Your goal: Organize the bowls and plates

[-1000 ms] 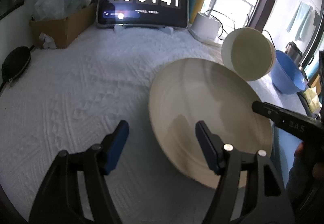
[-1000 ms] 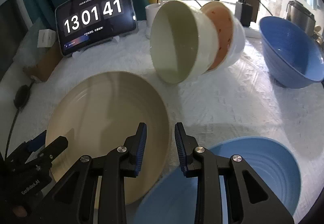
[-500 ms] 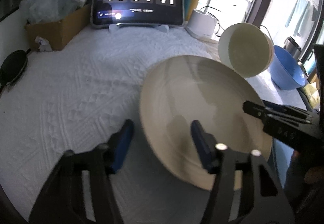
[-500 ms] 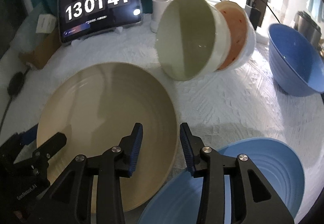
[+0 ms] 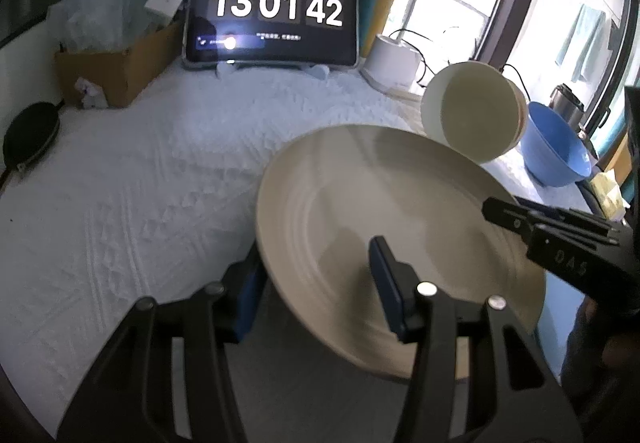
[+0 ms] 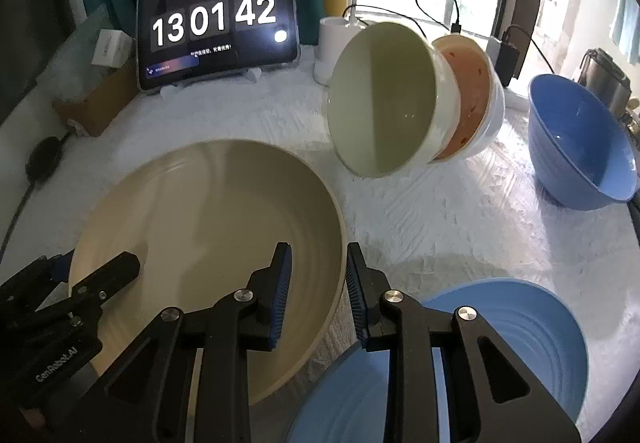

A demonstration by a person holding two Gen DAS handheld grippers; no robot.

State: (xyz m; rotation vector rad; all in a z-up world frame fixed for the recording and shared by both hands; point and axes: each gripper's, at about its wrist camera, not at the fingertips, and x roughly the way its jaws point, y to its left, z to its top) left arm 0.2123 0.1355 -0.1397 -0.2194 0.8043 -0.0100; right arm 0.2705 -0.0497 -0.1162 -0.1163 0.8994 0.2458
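The beige plate (image 6: pixel 208 227) is sitting tilted on the white-covered tabletop (image 5: pixel 132 183), its right edge overlapping a blue plate (image 6: pixel 516 327); the left hand-held gripper (image 5: pixel 316 283) is straddling the plate's left rim — jaws just closing, one finger under, one over, contact unclear; the right hand-held gripper (image 6: pixel 318 283) is straddling the opposite rim, jaws just narrowing, pads apparently not pressing; behind, nested bowls (image 6: pixel 384 99) are leaning sideways beside a blue bowl (image 6: pixel 580 147).

left wrist: close, tilted down | right wrist: likewise | shared: beige plate (image 5: pixel 400 243), tablet clock (image 6: pixel 216 39)
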